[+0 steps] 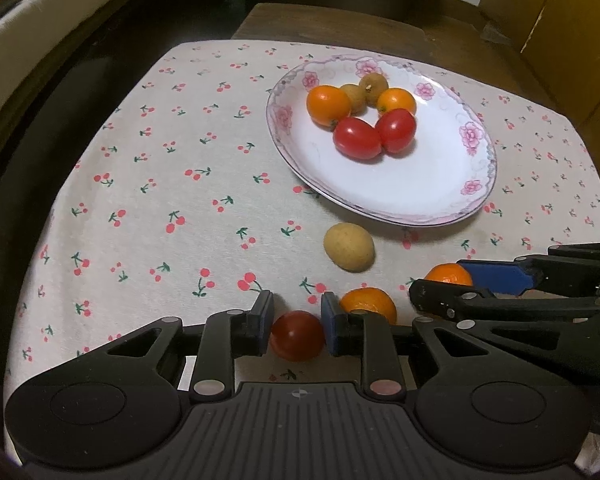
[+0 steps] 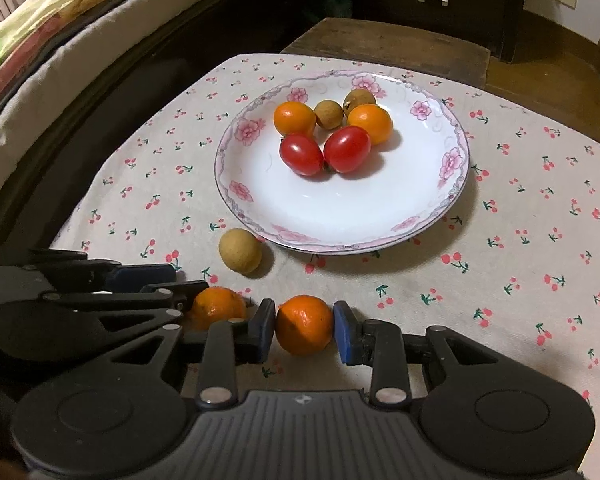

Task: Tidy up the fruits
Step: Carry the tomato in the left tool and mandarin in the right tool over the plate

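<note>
Here both picks look made and the carry is the step in hand: the left tool [image 1: 296,330] pinches a red tomato [image 1: 297,335] low over the desk [image 1: 160,208], an orange [image 1: 369,303] lying loose just beside it. The right tool [image 2: 305,330] pinches another orange [image 2: 305,330]. Next, I judge, each lifts clear and crosses to the plate [image 2: 458,160], past the loose brown fruit [image 2: 240,255].
</note>
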Tool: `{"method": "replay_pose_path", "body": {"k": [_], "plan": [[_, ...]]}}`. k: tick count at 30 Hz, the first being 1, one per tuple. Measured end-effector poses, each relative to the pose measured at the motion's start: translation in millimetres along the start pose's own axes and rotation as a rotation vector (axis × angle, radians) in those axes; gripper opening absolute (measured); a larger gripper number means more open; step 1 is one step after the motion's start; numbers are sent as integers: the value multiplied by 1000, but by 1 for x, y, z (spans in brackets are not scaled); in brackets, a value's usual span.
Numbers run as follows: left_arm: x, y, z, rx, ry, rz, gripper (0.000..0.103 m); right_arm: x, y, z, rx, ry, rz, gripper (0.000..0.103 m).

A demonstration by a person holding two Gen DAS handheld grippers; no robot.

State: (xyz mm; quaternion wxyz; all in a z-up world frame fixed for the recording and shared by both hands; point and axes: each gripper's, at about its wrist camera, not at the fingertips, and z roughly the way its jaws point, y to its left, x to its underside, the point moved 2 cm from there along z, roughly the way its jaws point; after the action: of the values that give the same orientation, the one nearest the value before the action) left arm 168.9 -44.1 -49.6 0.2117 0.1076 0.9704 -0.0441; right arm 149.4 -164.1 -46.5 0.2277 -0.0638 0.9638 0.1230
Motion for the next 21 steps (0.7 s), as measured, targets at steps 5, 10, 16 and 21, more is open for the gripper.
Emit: {"method": "replay_pose_path", "body": {"k": [5,10,16,21], "plan": [[-1,-2,-9,14,-19,2,29,-3,1,-15,0,-23,3,32],[3,-1,-8,19,-6,7,34,1,-1,-21,14,-20,7,32],[5,3,-1,37,16,-23,37,4,-5,-21,4,-16,28,32],[10,-1,-1,23,10,-5,37,1,-5,-20,-9,-22,35,32]]}}
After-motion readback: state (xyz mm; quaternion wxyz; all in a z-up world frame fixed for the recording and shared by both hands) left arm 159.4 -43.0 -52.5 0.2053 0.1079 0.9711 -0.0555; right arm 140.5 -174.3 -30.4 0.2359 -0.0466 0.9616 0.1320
